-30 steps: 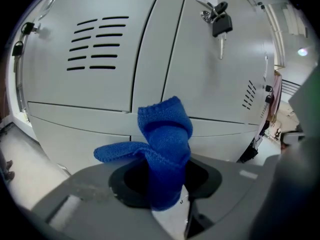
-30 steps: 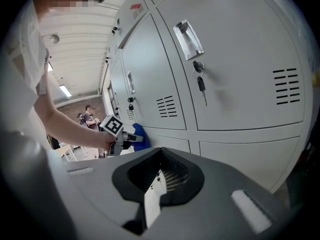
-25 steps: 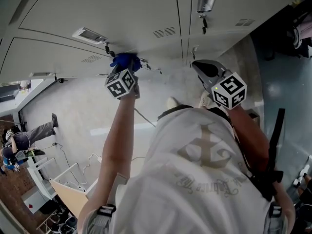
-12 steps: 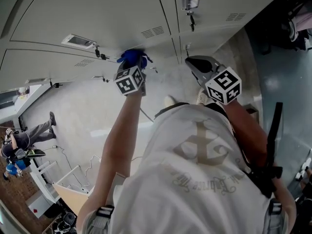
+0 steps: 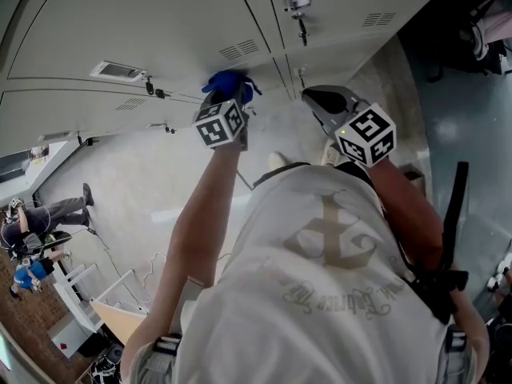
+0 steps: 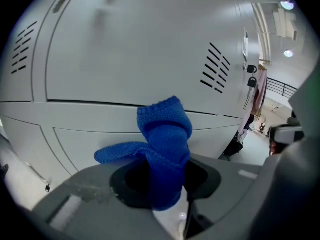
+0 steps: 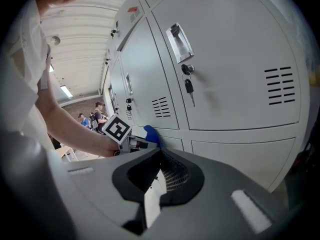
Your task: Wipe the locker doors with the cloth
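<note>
A blue knitted cloth [image 6: 165, 144] sticks out of my left gripper [image 6: 161, 181], which is shut on it. The cloth's tip is against the pale grey locker door [image 6: 125, 49], just above the seam between two doors. In the head view the cloth [image 5: 228, 84] and left gripper [image 5: 232, 96] are at the lockers [image 5: 160, 22], below a door vent. My right gripper [image 5: 318, 101] hangs a little to the right, off the doors, shut and holding nothing. Its own view shows the right gripper [image 7: 157, 184], the cloth [image 7: 152, 134] and a locker door [image 7: 235, 69] beyond it.
A locker handle [image 7: 180, 41] has a key [image 7: 190, 88] hanging in its lock; the key [image 5: 302, 29] also shows in the head view. People [image 5: 36, 226] stand far off on the left. Dark bags [image 5: 480, 14] lie at the right end of the lockers.
My left gripper has slid the cloth rightward along the locker fronts, closer to the right gripper. The right gripper has stayed about where it was.
</note>
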The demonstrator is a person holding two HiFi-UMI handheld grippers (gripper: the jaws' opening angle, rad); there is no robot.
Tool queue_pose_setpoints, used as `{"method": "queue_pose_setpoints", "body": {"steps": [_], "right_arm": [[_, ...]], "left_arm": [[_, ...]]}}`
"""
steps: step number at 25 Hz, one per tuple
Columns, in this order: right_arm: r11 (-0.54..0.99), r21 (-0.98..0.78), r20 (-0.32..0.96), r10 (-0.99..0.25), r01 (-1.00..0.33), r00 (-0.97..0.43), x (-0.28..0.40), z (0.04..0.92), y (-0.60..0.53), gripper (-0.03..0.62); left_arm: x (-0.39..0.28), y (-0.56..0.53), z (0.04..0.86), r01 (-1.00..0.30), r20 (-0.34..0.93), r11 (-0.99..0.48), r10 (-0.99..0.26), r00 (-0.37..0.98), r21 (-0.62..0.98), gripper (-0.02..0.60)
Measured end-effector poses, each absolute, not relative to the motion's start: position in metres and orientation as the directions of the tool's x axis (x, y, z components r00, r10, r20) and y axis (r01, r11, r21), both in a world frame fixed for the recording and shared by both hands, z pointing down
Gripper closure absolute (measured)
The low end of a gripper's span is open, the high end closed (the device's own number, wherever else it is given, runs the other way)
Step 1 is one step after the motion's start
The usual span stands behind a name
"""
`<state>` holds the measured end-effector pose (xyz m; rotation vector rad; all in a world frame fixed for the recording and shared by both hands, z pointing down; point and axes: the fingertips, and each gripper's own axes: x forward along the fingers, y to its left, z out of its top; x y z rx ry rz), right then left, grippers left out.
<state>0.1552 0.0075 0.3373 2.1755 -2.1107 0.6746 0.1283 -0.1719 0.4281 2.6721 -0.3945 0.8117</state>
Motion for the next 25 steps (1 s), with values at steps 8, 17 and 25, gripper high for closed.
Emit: {"method": "queue_pose_setpoints", "body": {"steps": [8,17,25], "right_arm": [[-0.108,-0.282,0.314,-0.949,-0.953,0.015,0.173,0.337,0.020,0.587],[-0.144,-0.299,0.326,-0.944,-0.943,0.041,0.183,0.345,0.035,0.588],[-0.148,-0.301,0.335,-0.941,-0.942,0.041,0.186,0.346,0.041,0.587]], "left_arm": [[0.169,-0.122,0.431,-0.189,0.590,-0.951,-0.009,0.807,0.244,0.442],[0.201,-0.084,0.435,-0.088,0.594,-0.953,0.107,0.797,0.289,0.442],[0.214,-0.067,0.446,-0.034,0.591,-0.957,0.149,0.793,0.288,0.442]]}}
